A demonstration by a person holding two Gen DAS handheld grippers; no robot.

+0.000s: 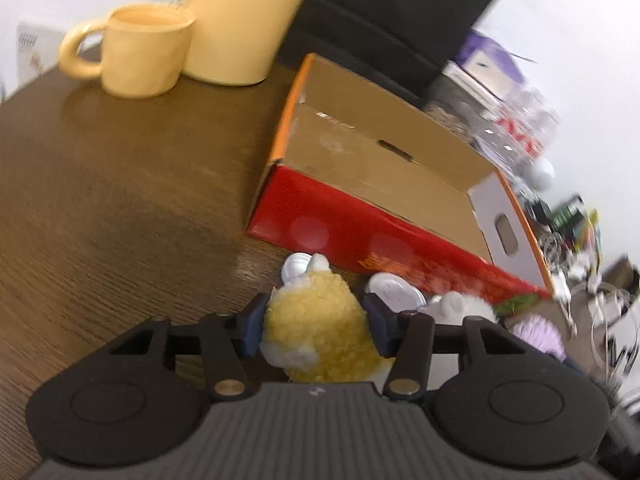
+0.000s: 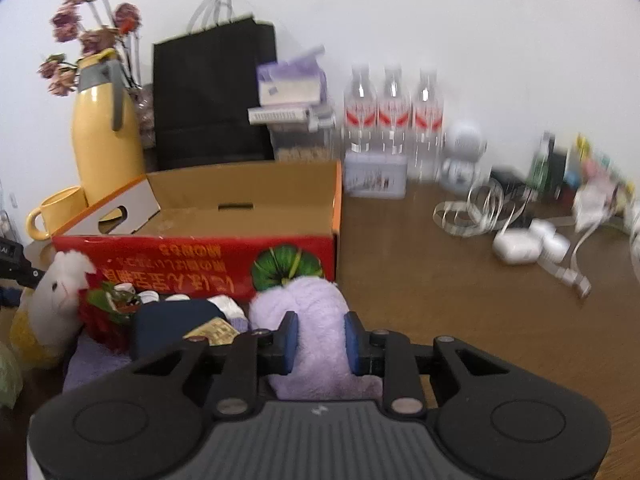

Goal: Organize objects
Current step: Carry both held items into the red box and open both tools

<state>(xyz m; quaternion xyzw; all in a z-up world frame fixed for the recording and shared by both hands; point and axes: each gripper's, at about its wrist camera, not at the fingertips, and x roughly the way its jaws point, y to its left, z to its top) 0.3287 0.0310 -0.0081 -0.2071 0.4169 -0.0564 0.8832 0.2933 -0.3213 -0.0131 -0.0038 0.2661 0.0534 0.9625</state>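
Plush toys are sitting in both of my claws. My left gripper (image 1: pixel 316 330) is clamping a yellow plush (image 1: pixel 320 328), its blue pads pressing into the fuzzy sides, just in front of the red cardboard box (image 1: pixel 360 236) on the brown table (image 1: pixel 100 200). My right gripper (image 2: pixel 318 344) is squeezing a lavender plush (image 2: pixel 316 320) between its pads, also right beside the box's red front wall. From the right wrist I am seeing a white plush (image 2: pixel 60 296) lying at the left next to a heap of small items. I am looking into the box and seeing bare cardboard inside. A yellow mug (image 1: pixel 136 52) is standing beyond the box, touching a yellow jug (image 2: pixel 104 140).
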